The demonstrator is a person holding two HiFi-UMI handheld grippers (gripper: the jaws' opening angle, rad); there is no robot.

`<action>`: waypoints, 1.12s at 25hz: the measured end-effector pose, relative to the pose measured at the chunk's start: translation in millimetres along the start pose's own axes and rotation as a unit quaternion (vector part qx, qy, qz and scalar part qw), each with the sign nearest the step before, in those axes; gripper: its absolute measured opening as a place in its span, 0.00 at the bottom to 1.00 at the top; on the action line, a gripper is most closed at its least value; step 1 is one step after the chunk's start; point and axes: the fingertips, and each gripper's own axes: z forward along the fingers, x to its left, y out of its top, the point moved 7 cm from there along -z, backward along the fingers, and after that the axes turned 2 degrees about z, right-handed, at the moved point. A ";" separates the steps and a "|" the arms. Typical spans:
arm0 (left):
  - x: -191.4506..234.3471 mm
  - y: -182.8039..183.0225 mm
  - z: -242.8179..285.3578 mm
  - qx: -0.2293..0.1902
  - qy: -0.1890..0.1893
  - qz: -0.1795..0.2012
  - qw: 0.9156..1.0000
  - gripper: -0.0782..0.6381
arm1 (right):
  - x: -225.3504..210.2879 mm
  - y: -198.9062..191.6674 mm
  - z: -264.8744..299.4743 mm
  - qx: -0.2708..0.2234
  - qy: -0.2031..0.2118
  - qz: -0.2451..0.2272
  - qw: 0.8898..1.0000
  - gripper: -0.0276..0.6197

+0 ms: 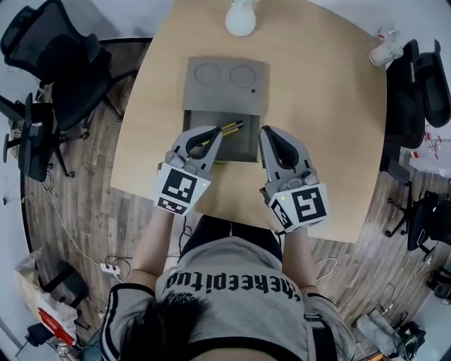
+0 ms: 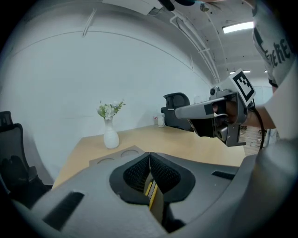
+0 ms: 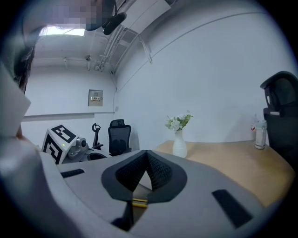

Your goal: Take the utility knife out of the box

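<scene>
Plainly, the utility knife point(image 1: 231, 127), yellow and black, is in the box point(image 1: 225, 92). It lies slanted in the upper left part of the open tray, one end poking out past the tip of the left gripper point(image 1: 211, 132) and the rest showing through the window between that gripper's jaws. In the left gripper view we see those jaws closed, their ribbed pads meeting at the tips. The knife's yellow-edged body shows just behind and below them. Whether the pads pinch it or it merely lies underneath, we cannot tell. The box is grey and holds nothing else that we can make out. Its lid is folded back flat toward the far side of the table point(image 1: 324, 127), with two round recesses in its inner face. The tray sits on the near side, toward us. The right gripper point(image 1: 266, 132) reaches in beside the left one, its tip over the tray's right edge. In its own view the jaws are likewise pressed together, closed on each other rather than on any object. Beyond the lid, at the far edge of the table, stands a white vase point(image 1: 240, 17) with a small spray of flowers. Black office chairs point(image 1: 63, 70) stand on the wood-look floor around the table.
</scene>
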 end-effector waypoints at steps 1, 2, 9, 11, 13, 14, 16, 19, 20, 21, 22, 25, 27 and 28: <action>-0.4 -3.7 2.9 0.008 -0.005 -0.003 1.000 0.13 | -0.8 -1.9 1.2 0.002 0.002 0.003 1.000 0.05; -0.7 -7.4 5.5 0.015 -0.009 -0.006 1.000 0.13 | -1.4 -3.9 2.4 0.005 0.003 0.005 1.000 0.05; 1.4 -25.8 22.2 0.062 -0.029 0.002 0.998 0.13 | -3.0 -14.0 7.6 0.016 0.011 0.018 1.000 0.05; 1.5 -29.8 27.9 0.076 -0.039 0.006 0.996 0.13 | -4.9 -16.1 7.3 0.018 0.011 0.020 1.000 0.05; 2.0 -34.9 33.4 0.091 -0.049 0.009 0.995 0.13 | -7.2 -18.3 6.7 0.020 0.010 0.022 1.000 0.05; 2.4 -37.8 36.1 0.099 -0.053 0.010 0.994 0.14 | -8.5 -19.2 6.4 0.021 0.008 0.023 0.999 0.05; 2.8 -43.7 41.4 0.116 -0.063 0.011 0.991 0.14 | -11.4 -20.1 5.3 0.022 0.006 0.024 0.999 0.05; 1.2 -54.3 48.9 0.146 -0.077 0.007 0.986 0.14 | -17.0 -20.2 2.9 0.022 0.001 0.026 0.999 0.05; 0.1 -58.0 51.6 0.157 -0.083 0.006 0.984 0.17 | -19.0 -20.4 2.1 0.023 0.000 0.026 0.999 0.05; -0.8 -61.5 54.5 0.167 -0.090 0.006 0.982 0.19 | -20.8 -20.9 1.4 0.023 -0.001 0.027 0.999 0.05; -1.5 -64.9 57.5 0.176 -0.095 0.006 0.980 0.20 | -22.5 -21.4 1.0 0.023 -0.002 0.028 0.999 0.05; -2.5 -74.5 64.9 0.202 -0.107 0.009 0.973 0.22 | -26.8 -23.6 0.3 0.025 -0.004 0.030 0.999 0.05; -3.1 -79.7 69.1 0.215 -0.113 0.010 0.970 0.24 | -30.3 -25.0 -0.2 0.027 -0.005 0.032 0.999 0.05; -3.4 -81.9 71.1 0.221 -0.116 0.011 0.968 0.26 | -32.1 -25.5 -0.5 0.027 -0.005 0.032 0.999 0.05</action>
